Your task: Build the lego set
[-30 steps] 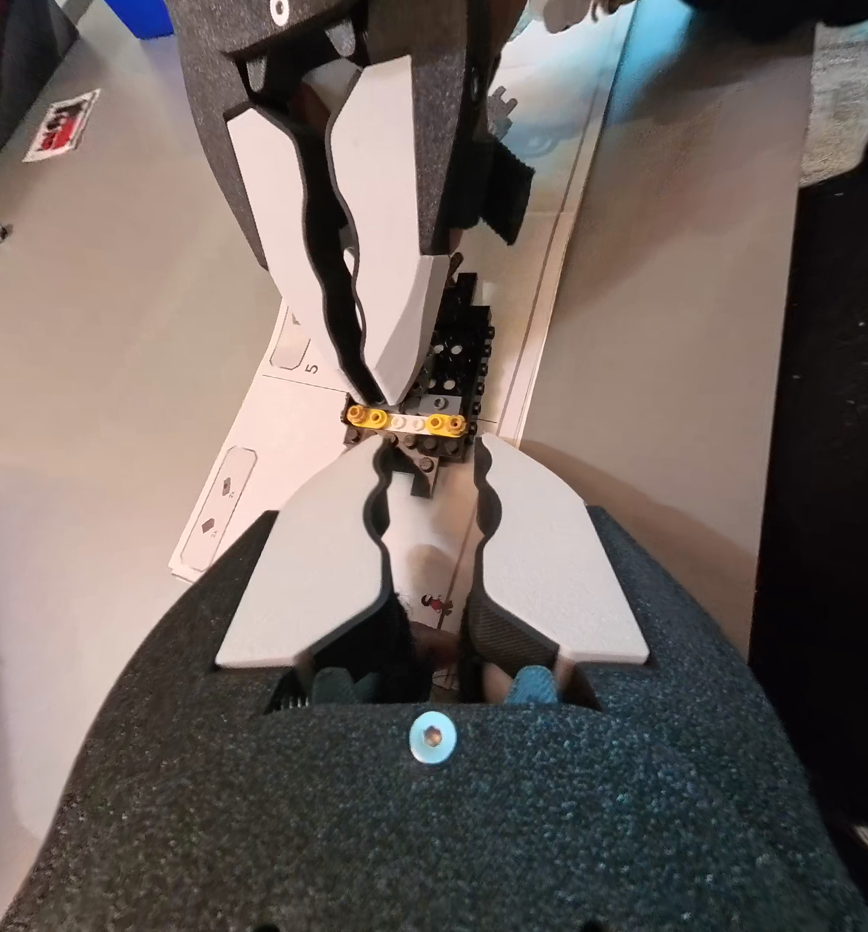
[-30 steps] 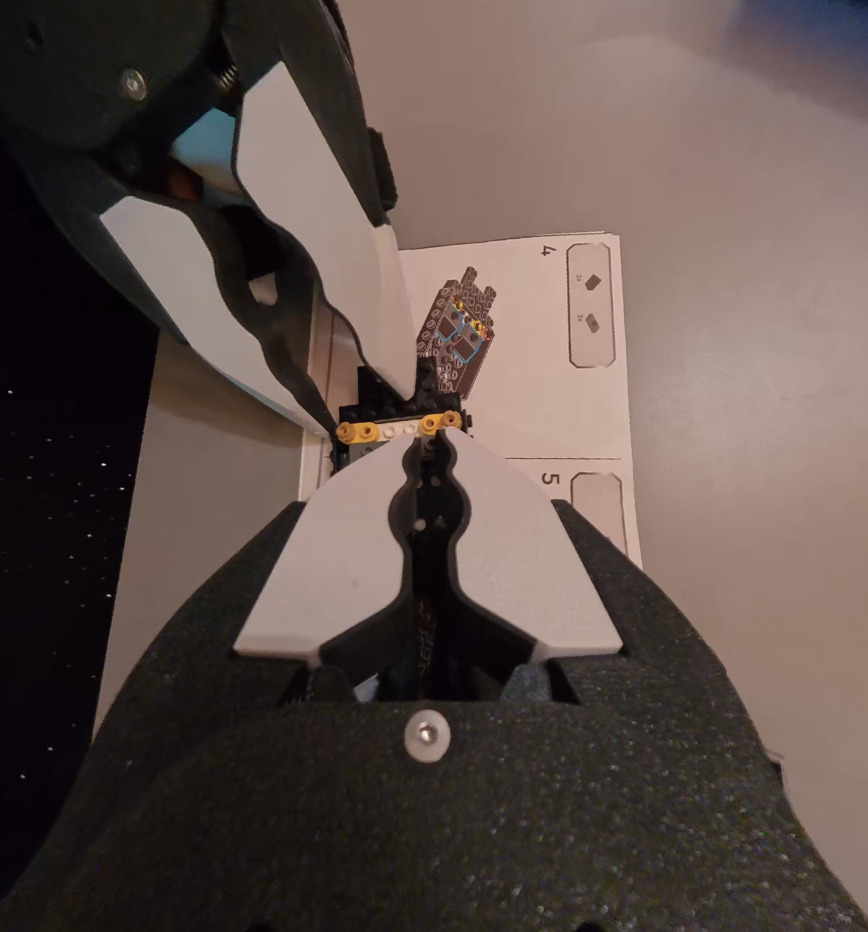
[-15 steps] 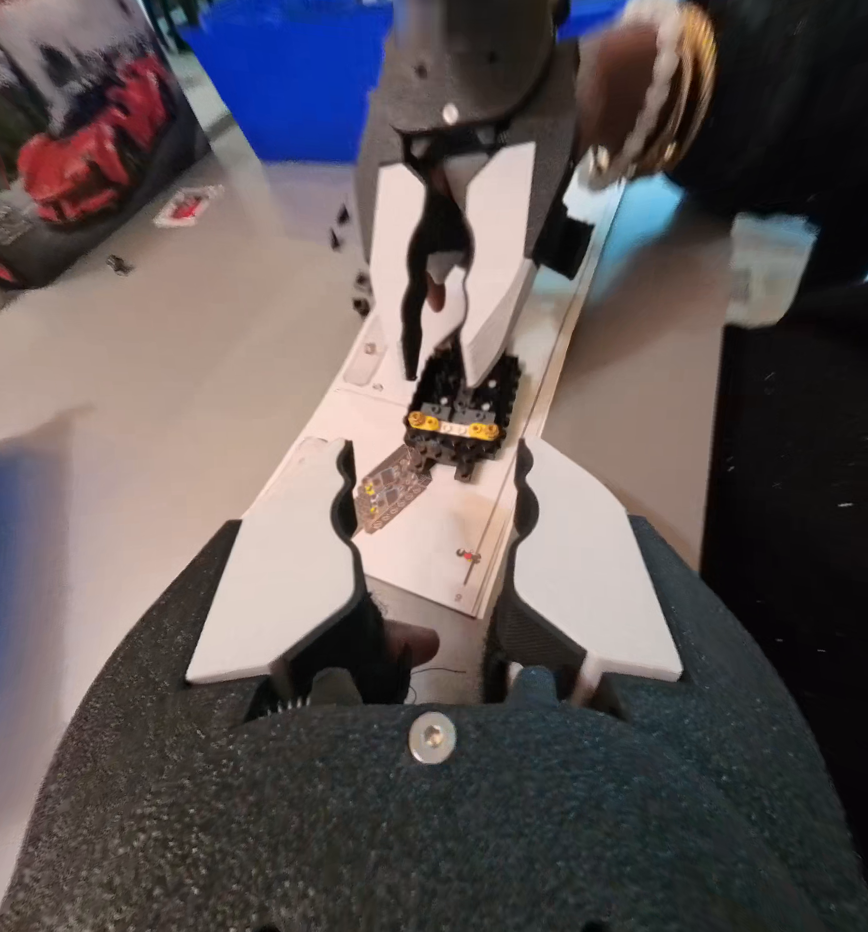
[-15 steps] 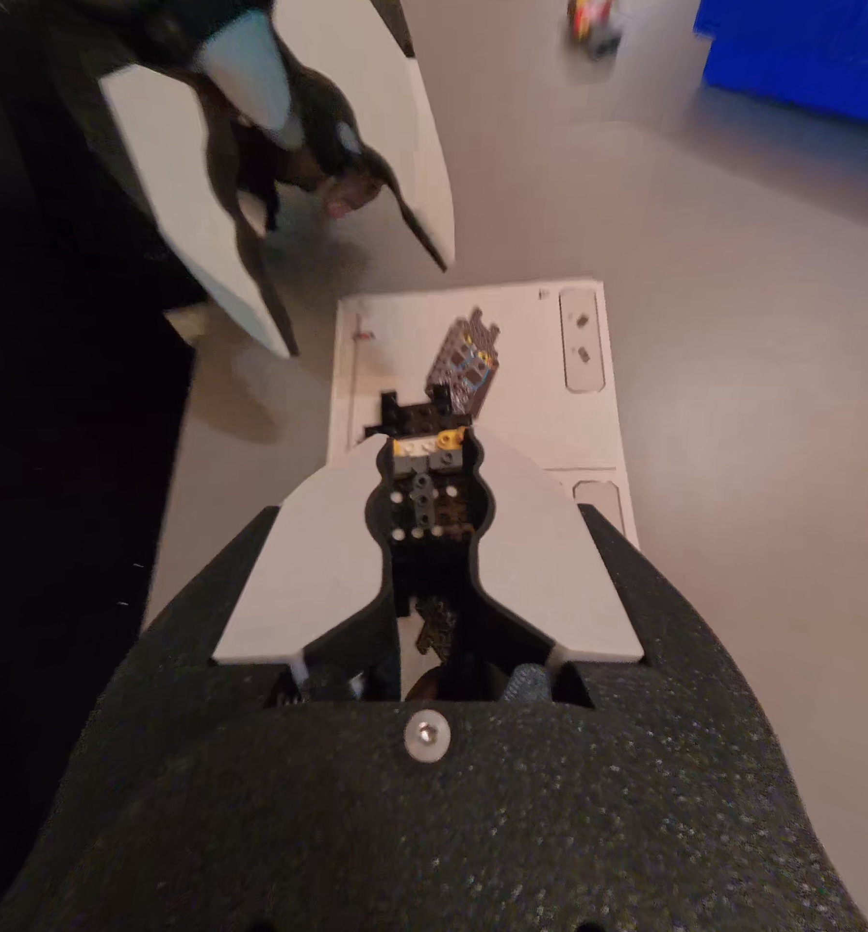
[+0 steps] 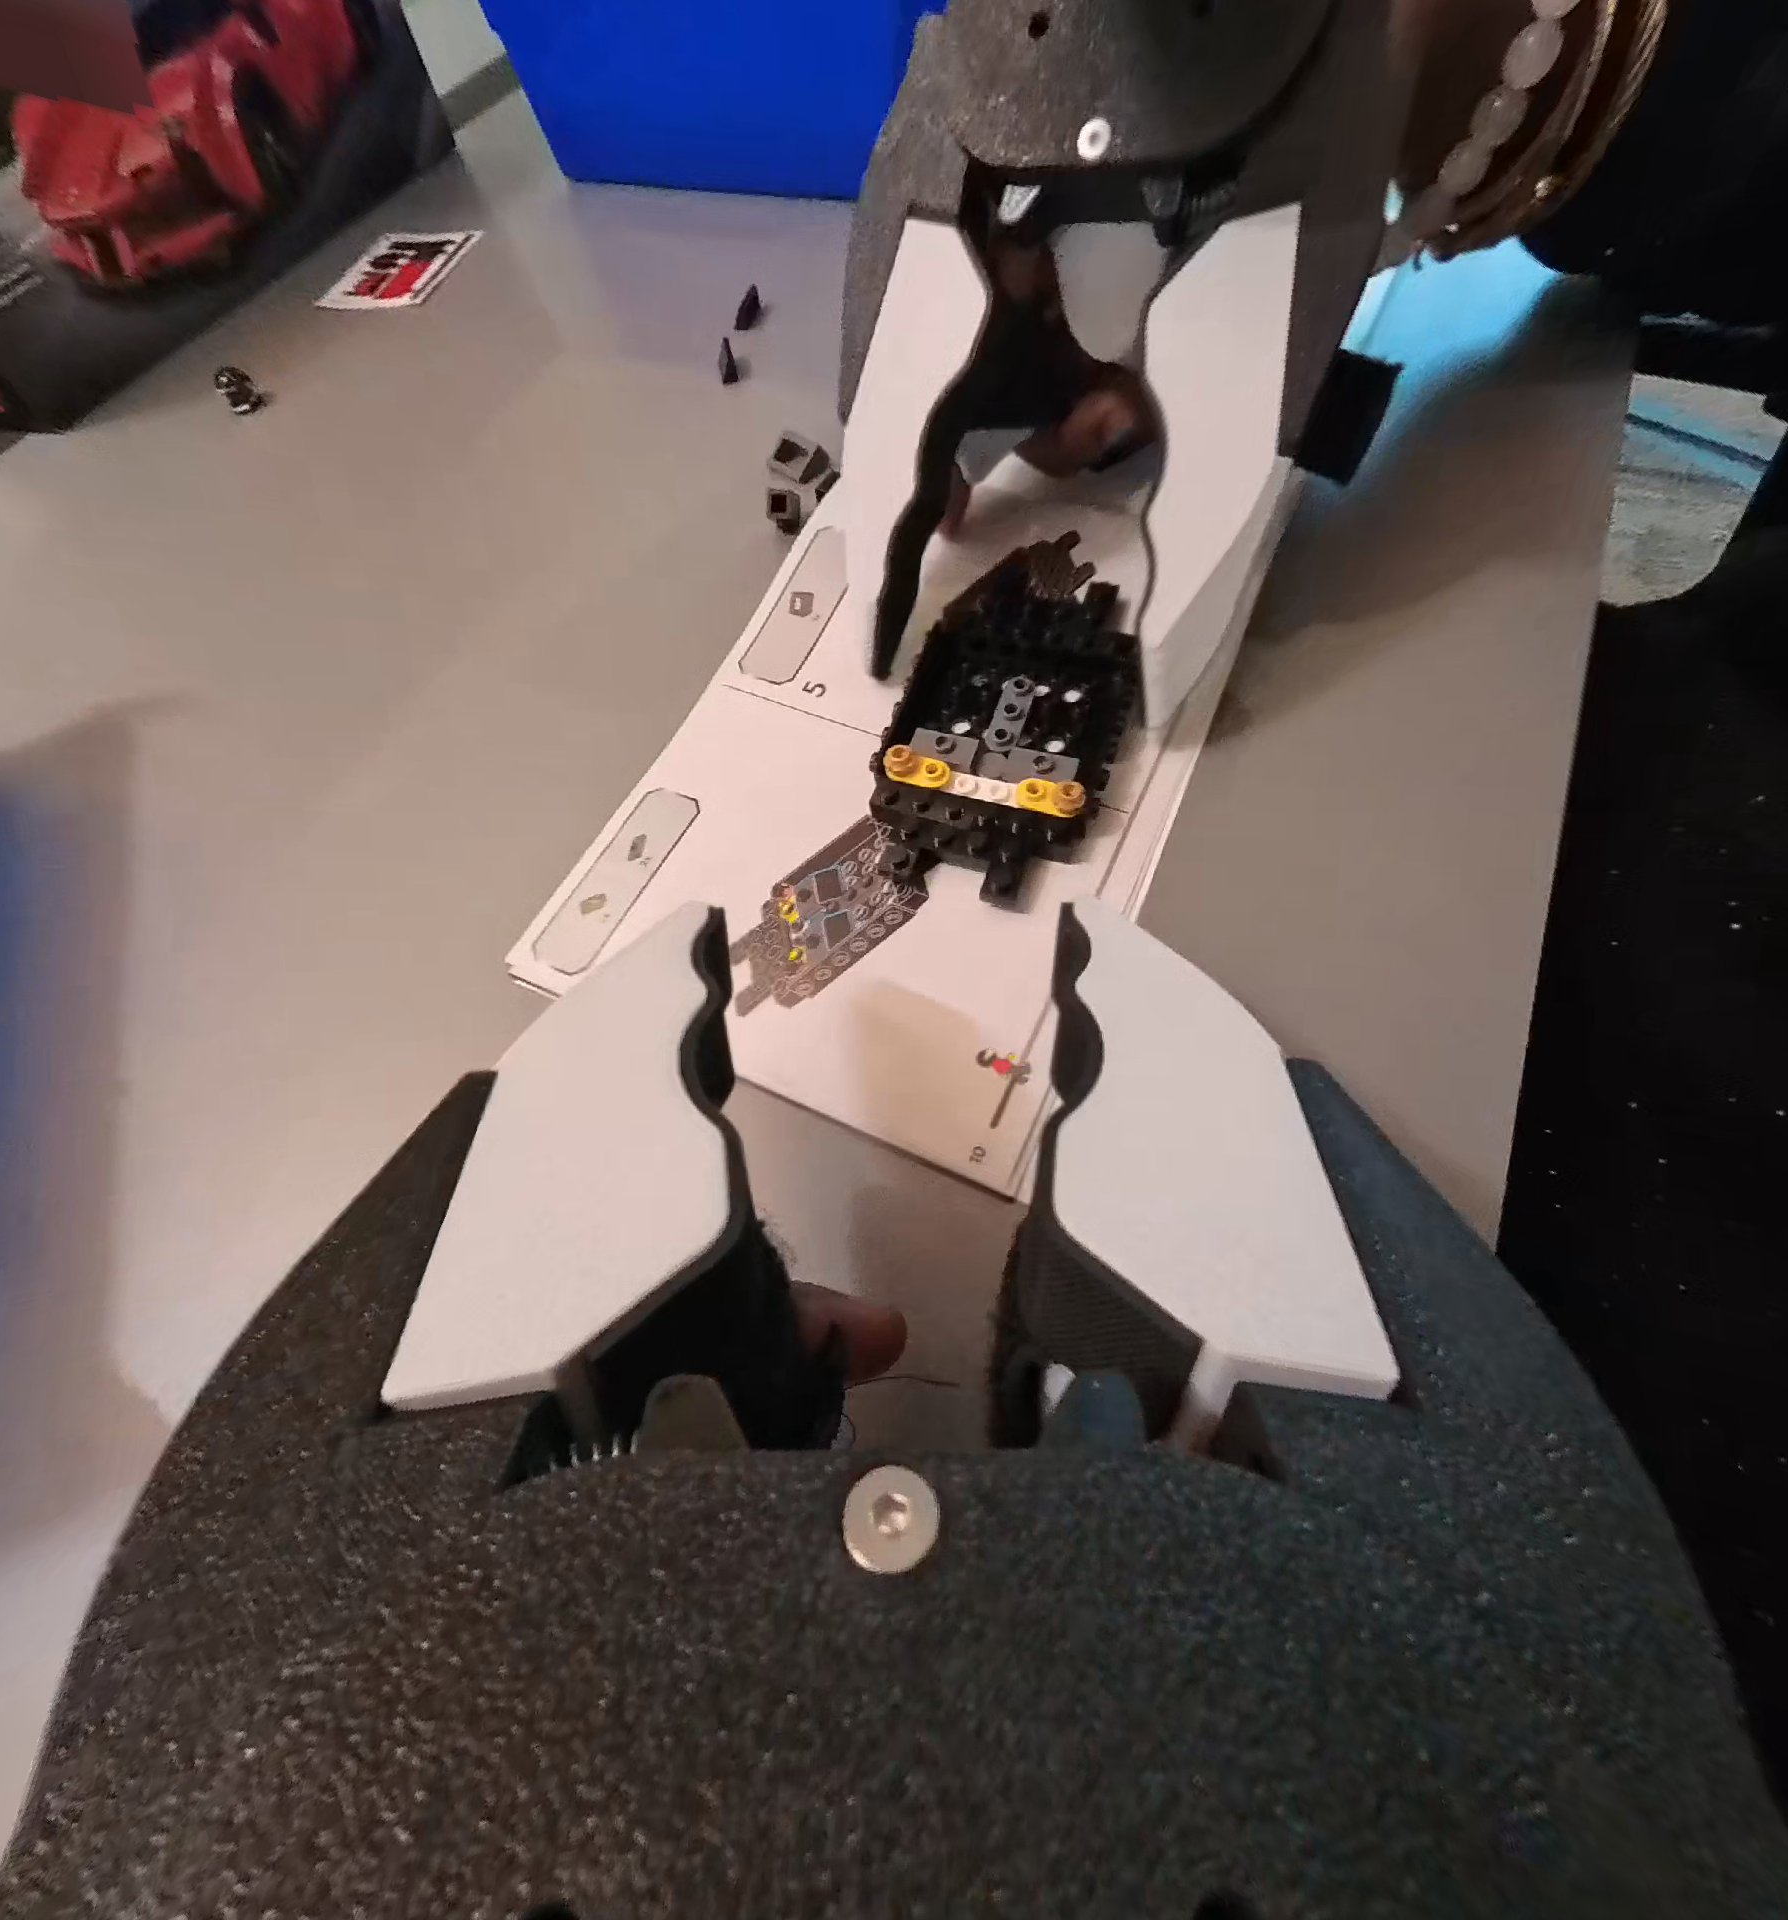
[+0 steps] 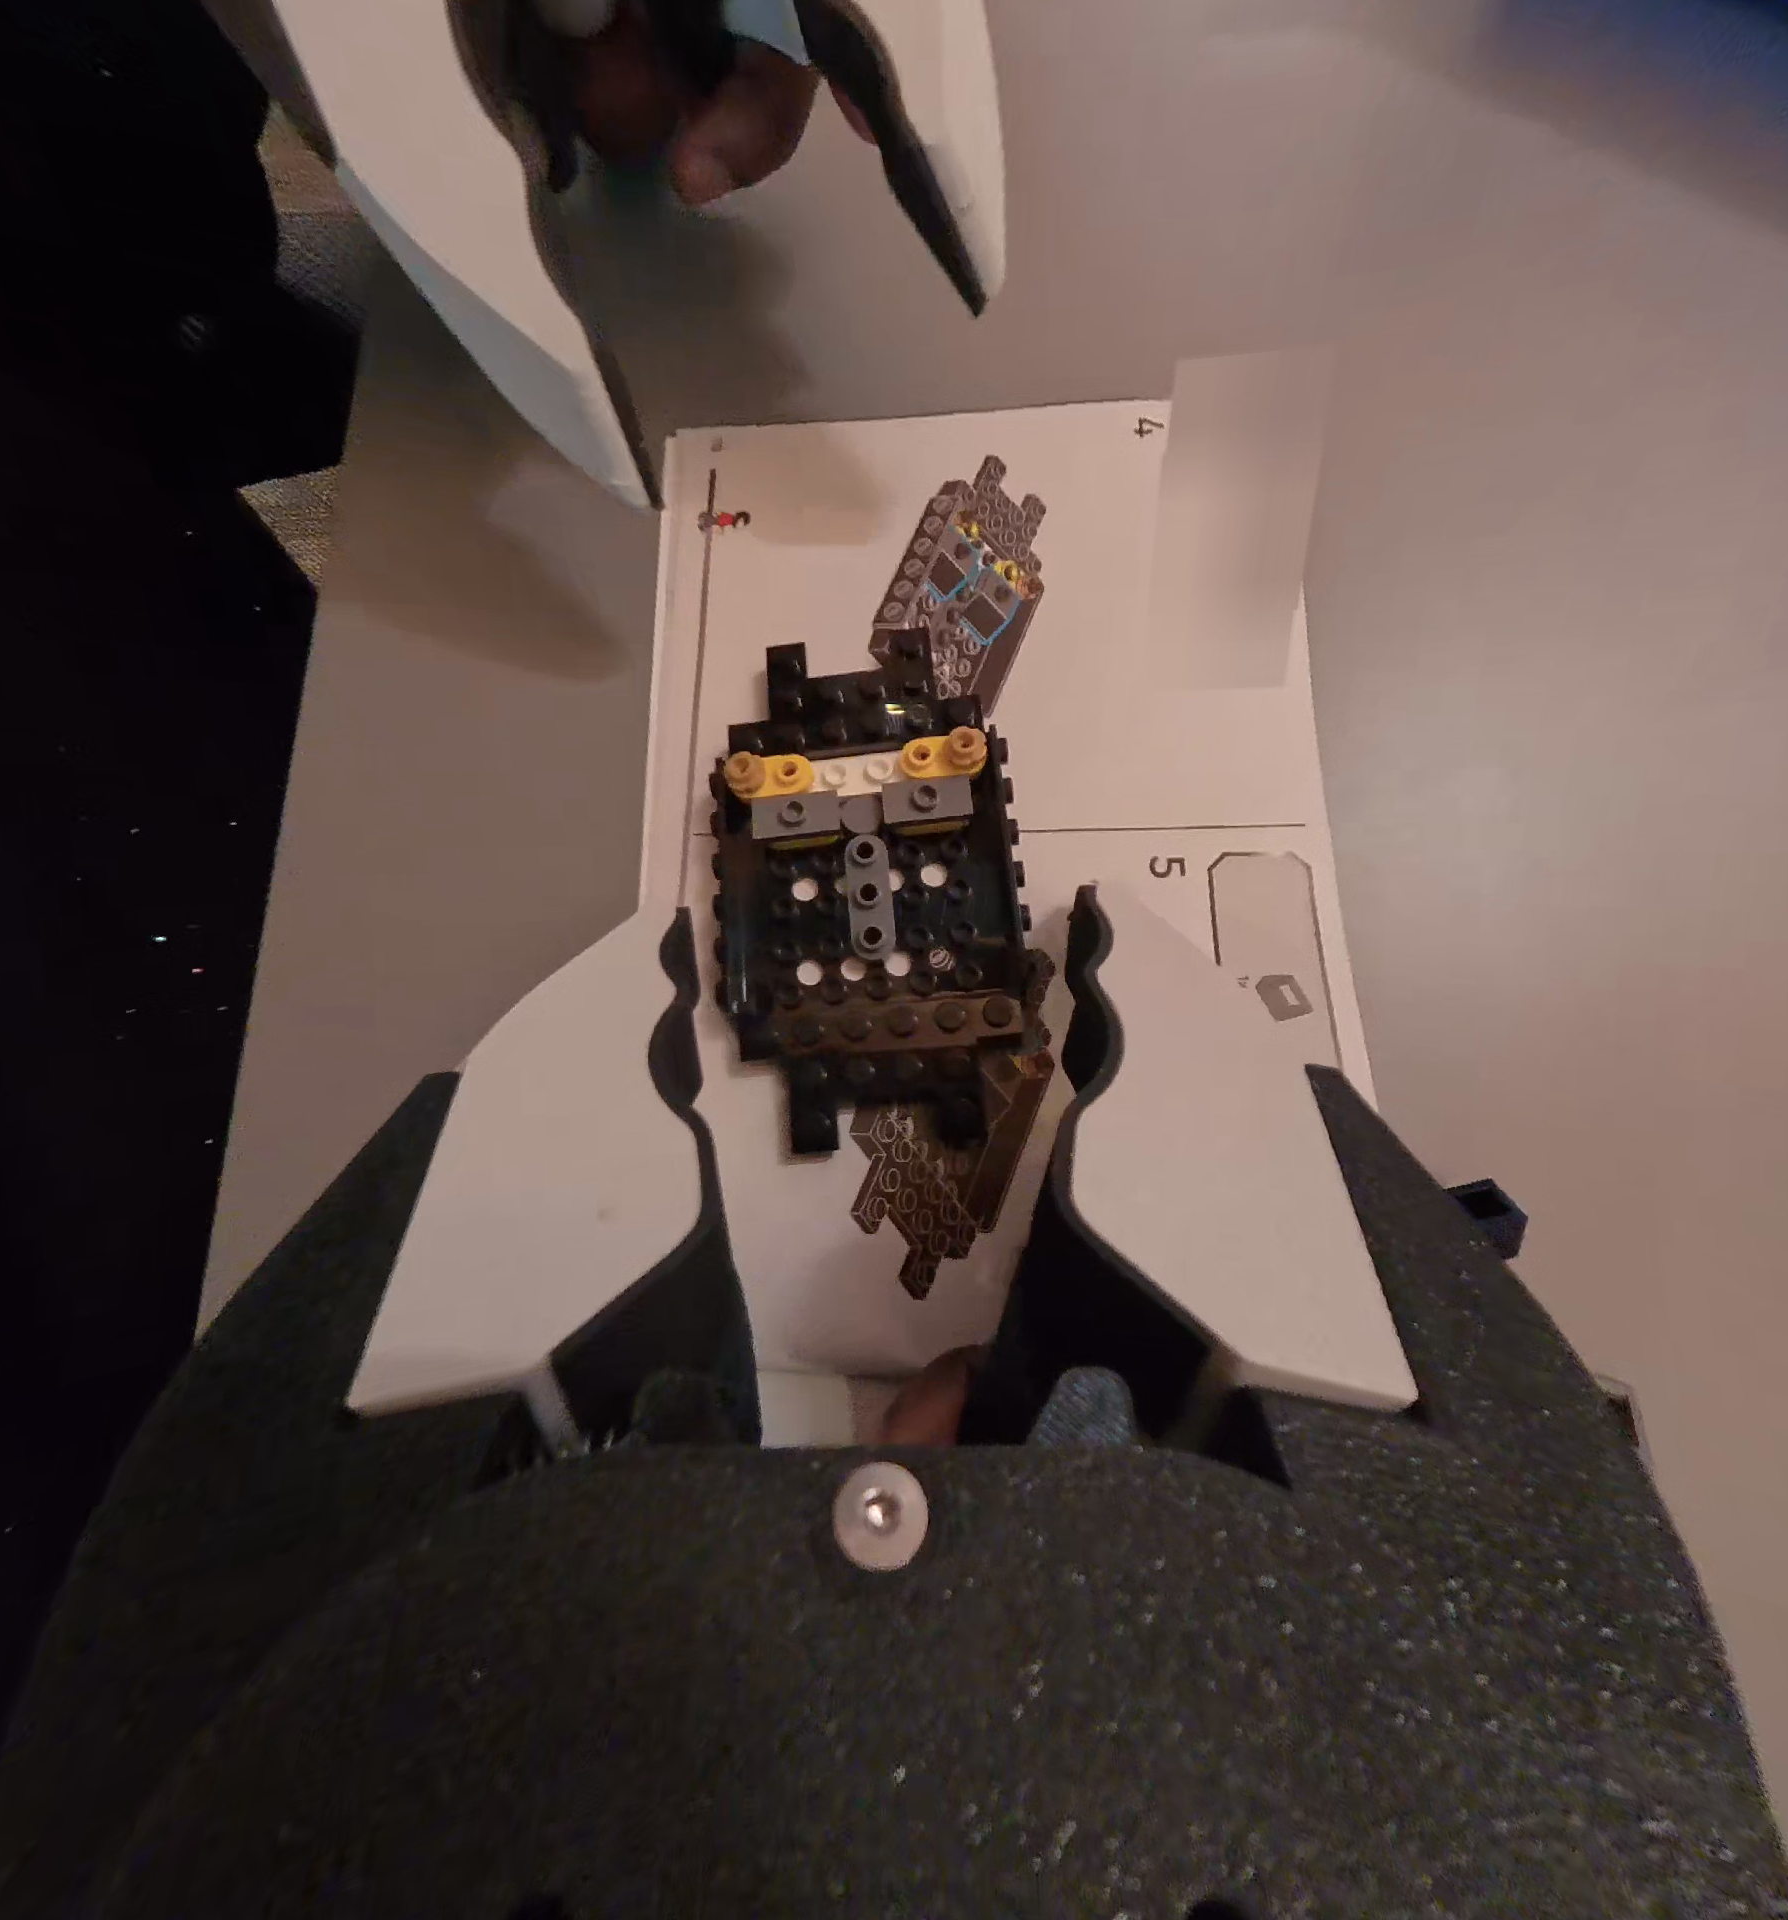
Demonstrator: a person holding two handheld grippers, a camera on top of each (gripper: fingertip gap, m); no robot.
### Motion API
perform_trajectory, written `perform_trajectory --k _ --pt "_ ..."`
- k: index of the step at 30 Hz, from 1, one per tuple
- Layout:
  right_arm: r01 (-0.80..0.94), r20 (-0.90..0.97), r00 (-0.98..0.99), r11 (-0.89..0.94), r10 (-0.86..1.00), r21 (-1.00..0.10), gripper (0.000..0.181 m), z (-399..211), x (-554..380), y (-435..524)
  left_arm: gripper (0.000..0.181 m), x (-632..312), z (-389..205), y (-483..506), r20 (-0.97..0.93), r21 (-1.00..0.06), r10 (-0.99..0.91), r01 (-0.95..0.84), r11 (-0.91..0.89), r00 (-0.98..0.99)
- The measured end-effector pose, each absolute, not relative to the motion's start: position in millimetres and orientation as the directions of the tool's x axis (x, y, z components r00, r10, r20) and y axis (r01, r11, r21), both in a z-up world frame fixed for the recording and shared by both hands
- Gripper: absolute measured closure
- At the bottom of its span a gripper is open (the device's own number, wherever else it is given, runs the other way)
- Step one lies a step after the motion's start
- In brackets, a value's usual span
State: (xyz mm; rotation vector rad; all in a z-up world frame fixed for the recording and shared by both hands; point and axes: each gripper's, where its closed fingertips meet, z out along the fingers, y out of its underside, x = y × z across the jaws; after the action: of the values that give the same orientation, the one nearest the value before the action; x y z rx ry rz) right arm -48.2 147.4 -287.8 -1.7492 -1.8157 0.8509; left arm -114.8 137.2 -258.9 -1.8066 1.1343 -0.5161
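Observation:
The lego build (image 5: 1004, 769) is a black studded frame with a row of yellow and white pieces and grey plates. It lies flat on the open instruction booklet (image 5: 869, 1039). My left gripper (image 5: 888, 914) is open and empty, a short way back from the build's near end. My right gripper (image 5: 1015, 644) is open at the far end. In the right wrist view, the right gripper (image 6: 882, 909) has a finger on either side of the build (image 6: 869, 862) without clamping it. The left gripper (image 6: 815, 403) hangs open beyond the booklet (image 6: 1129, 727).
A lego box (image 5: 90, 177), a blue bin (image 5: 713, 94) and a sticker sheet (image 5: 396, 270) sit at the back left. Small dark loose pieces (image 5: 796, 478) lie by the booklet. The table's edge and dark floor (image 5: 1700, 1039) run along the right. There is about 8 cm between the tips of the two grippers.
Both grippers have opened and drawn back from the build. One second ago their tips met at the yellow row, and the right one was closed around the build, which now lies free on the booklet.

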Motion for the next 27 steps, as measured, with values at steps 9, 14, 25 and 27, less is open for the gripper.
perform_trajectory --k 9,14,25,27 --pt "0.665 -0.018 -0.031 0.008 0.999 -0.746 0.123 -288.2 -54.6 153.8 0.124 -115.1 -260.7 137.3 -0.104 -0.858 -0.865 -0.483 -0.172 0.491" --pt "0.667 -0.053 -0.04 -0.013 0.998 -0.745 0.123 -289.0 -54.4 152.4 0.123 -113.0 -268.3 135.6 -0.123 -0.83 -0.872 -0.531 -0.172 0.474" --pt "0.665 -0.063 -0.039 -0.021 0.997 -0.747 0.123 -289.4 -54.6 153.2 0.124 -113.0 -277.0 137.3 -0.125 -0.795 -0.87 -0.573 -0.2 0.477" --pt "0.665 -0.069 -0.038 -0.026 0.997 -0.747 0.123 -289.4 -54.6 153.5 0.124 -112.8 -278.1 136.9 -0.129 -0.79 -0.871 -0.58 -0.199 0.474"
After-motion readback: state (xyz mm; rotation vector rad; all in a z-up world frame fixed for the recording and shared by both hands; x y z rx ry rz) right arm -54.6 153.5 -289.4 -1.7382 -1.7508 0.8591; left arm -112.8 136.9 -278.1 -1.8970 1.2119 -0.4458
